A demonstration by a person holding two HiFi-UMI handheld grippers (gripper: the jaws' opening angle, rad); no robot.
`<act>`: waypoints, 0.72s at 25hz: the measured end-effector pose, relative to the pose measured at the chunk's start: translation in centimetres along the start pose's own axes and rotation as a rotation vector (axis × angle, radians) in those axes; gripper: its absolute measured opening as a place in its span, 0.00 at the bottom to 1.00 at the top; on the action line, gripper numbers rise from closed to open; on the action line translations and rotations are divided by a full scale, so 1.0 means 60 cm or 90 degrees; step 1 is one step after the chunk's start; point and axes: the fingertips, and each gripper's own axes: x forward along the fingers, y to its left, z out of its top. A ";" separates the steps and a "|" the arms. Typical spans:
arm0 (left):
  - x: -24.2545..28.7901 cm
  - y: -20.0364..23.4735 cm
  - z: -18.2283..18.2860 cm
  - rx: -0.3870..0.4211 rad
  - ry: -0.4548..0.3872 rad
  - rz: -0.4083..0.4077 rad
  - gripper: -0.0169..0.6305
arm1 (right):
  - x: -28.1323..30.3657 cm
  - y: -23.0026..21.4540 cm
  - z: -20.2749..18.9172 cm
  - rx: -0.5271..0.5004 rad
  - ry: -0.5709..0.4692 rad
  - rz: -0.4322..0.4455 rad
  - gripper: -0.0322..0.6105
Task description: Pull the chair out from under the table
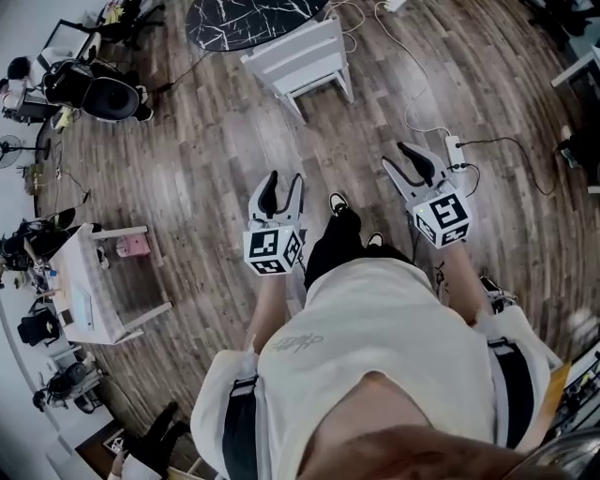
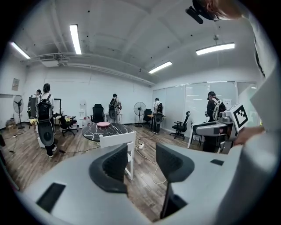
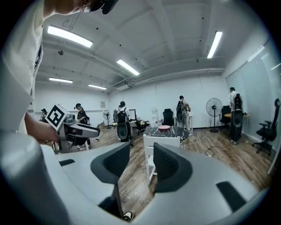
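A white wooden chair [image 1: 302,64] stands pushed against a round black marble-topped table [image 1: 248,21] at the top of the head view, its back toward me. Both grippers hang well short of it over the wooden floor. My left gripper [image 1: 283,189] is open with nothing between its jaws, and so is my right gripper [image 1: 410,165]. The left gripper view frames the chair [image 2: 117,143] and table [image 2: 105,131] beyond the open left gripper [image 2: 141,162]. Past the open right gripper [image 3: 141,163], the right gripper view shows the chair [image 3: 160,147] and the table [image 3: 167,131] a few steps ahead.
A power strip [image 1: 455,150] with trailing cables lies on the floor right of the chair. A small white table [image 1: 89,281] with a pink object [image 1: 132,246] stands at the left. Several people, office chairs and a standing fan [image 3: 214,107] line the far side of the room.
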 end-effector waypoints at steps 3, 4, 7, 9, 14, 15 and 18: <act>0.049 0.019 0.007 -0.008 -0.007 -0.016 0.37 | 0.040 -0.018 0.009 -0.038 0.020 -0.006 0.33; 0.067 0.026 0.013 -0.009 -0.010 -0.021 0.37 | 0.053 -0.025 0.016 -0.054 0.027 -0.009 0.33; 0.123 0.055 0.051 0.000 -0.027 -0.031 0.37 | 0.096 -0.044 0.049 -0.091 0.033 -0.008 0.33; 0.159 0.078 0.080 0.004 -0.041 -0.034 0.37 | 0.125 -0.056 0.073 -0.102 0.032 -0.008 0.33; 0.239 0.141 0.134 0.016 -0.060 -0.046 0.37 | 0.204 -0.099 0.117 -0.074 0.029 -0.034 0.33; 0.252 0.155 0.141 0.018 -0.060 -0.048 0.37 | 0.222 -0.107 0.124 -0.066 0.027 -0.037 0.33; 0.288 0.191 0.151 0.015 -0.056 -0.053 0.37 | 0.274 -0.128 0.139 -0.067 0.028 -0.039 0.33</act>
